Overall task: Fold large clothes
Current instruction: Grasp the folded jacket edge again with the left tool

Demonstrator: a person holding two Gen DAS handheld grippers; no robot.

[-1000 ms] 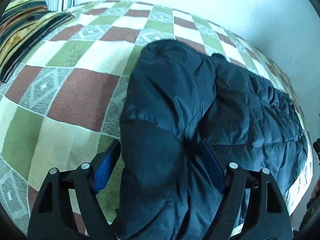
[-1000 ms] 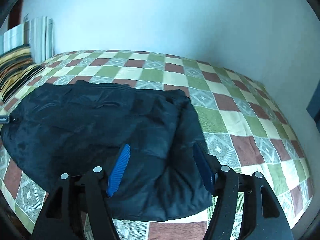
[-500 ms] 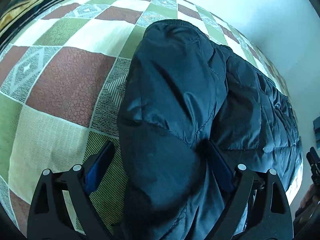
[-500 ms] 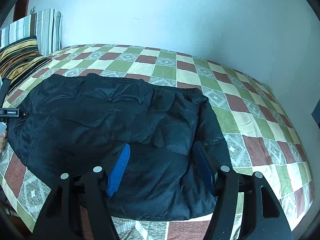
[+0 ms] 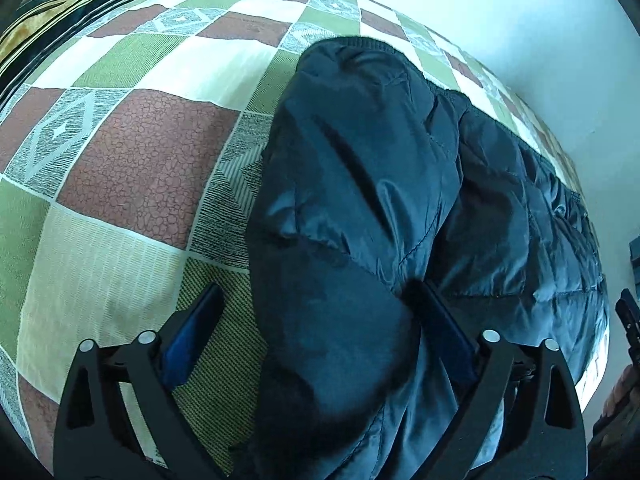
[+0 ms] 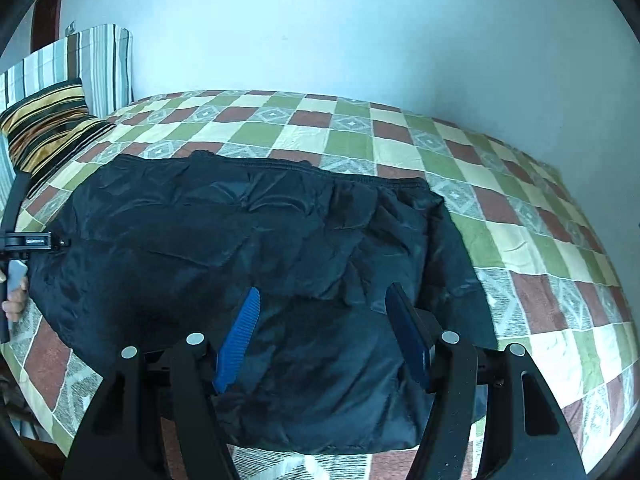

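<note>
The left gripper (image 5: pixel 316 312) tilts steeply down over the near end of the dark quilted jacket (image 5: pixel 360 200). Its jaws have just been opening and now stand wide, with a puffy fold of the jacket between them; the left blue pad is clear of the fabric, while the right one lies against it without pinching. The right gripper (image 6: pixel 322 312) angles down above the jacket's near edge, jaws partly spread and holding nothing, the ribbed blue pads (image 6: pixel 240 340) over the cloth. The jacket is shiny, padded nylon, stitched in panels and creased, lying folded on the checked bedspread (image 6: pixel 520 240) of green, cream and brick-red squares. Beyond the jacket's far left end, striped pillows (image 6: pixel 48 120) lean by the pale wall (image 6: pixel 360 20).
</note>
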